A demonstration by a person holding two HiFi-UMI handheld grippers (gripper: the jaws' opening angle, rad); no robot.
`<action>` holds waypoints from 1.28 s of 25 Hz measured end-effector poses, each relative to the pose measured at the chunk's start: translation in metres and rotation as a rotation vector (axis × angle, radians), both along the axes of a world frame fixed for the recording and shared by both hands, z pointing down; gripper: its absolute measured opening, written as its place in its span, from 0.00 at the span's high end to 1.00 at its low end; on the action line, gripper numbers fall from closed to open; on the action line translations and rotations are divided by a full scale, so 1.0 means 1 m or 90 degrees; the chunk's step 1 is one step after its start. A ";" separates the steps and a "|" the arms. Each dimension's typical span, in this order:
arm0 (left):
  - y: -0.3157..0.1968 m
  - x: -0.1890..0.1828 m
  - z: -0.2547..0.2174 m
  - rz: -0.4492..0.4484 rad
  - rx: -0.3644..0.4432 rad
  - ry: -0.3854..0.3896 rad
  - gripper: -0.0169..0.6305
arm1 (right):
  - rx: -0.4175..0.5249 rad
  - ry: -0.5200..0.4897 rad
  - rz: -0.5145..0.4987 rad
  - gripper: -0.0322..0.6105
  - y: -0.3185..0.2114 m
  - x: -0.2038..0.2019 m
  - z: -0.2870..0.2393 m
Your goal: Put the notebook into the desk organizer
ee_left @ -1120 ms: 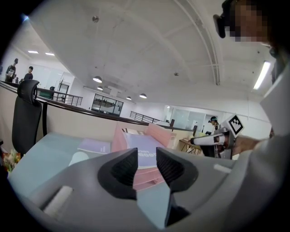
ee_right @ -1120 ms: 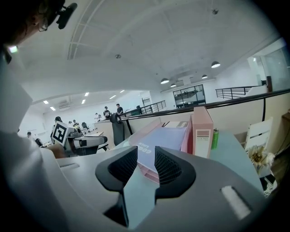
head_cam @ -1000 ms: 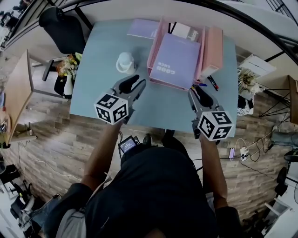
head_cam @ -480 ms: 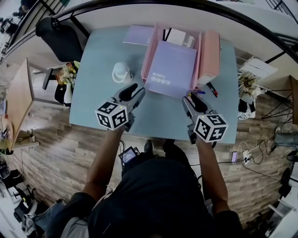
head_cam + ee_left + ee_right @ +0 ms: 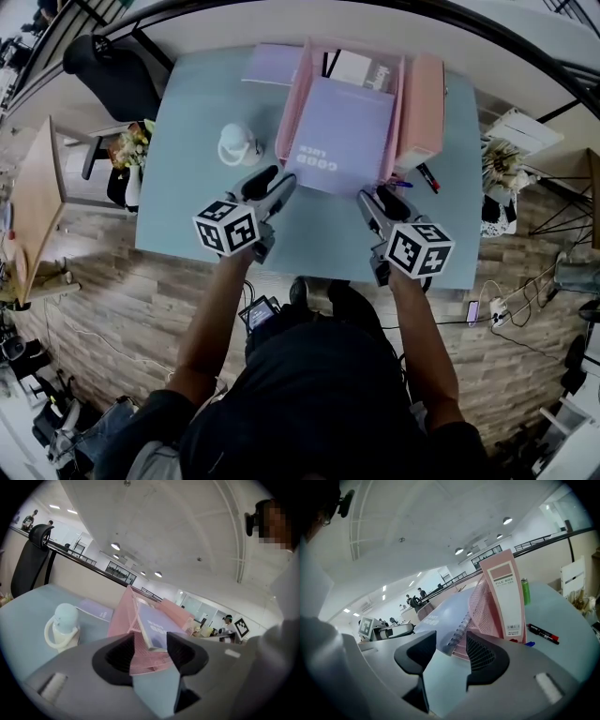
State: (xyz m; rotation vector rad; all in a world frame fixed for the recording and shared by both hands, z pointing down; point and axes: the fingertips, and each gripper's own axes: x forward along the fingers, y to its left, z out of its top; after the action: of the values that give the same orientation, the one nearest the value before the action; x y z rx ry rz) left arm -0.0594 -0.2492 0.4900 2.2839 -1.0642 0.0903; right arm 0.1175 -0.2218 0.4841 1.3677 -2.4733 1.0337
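While lilac spiral-bound notebook (image 5: 342, 131) leans tilted inside pink mesh desk organizer (image 5: 292, 103) at far middle of pale blue table (image 5: 187, 206), both tools sit near side of it, apart from it.
Left gripper (image 5: 278, 178): jaws apart, nothing between pads; tips near organizer's near left corner.
Right gripper (image 5: 375, 197): jaws opening, wide, pressing on nothing; notebook's spiral edge just beyond tips.
Pink file box (image 5: 424, 98): upright, against organizer's right side.
White handled jug (image 5: 236, 143): left of organizer.
Second lilac book (image 5: 272, 64): flat, far left.
Black-and-red marker (image 5: 427, 176): right, near file box.
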 end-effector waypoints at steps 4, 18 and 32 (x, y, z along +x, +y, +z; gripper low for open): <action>-0.004 0.006 0.007 0.000 -0.008 -0.001 0.61 | -0.015 -0.012 -0.005 0.67 -0.003 -0.002 0.008; -0.005 0.011 0.011 -0.017 -0.020 -0.021 0.69 | -0.039 -0.032 -0.016 0.74 -0.005 -0.005 0.008; 0.018 0.009 -0.014 -0.011 0.051 -0.089 0.75 | 0.014 0.012 -0.029 0.80 0.012 -0.015 -0.022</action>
State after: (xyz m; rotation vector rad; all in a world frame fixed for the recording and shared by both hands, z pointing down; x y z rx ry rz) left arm -0.0503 -0.2307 0.4763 2.3681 -1.1775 0.2055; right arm 0.1024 -0.2102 0.4624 1.3140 -2.4977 0.9818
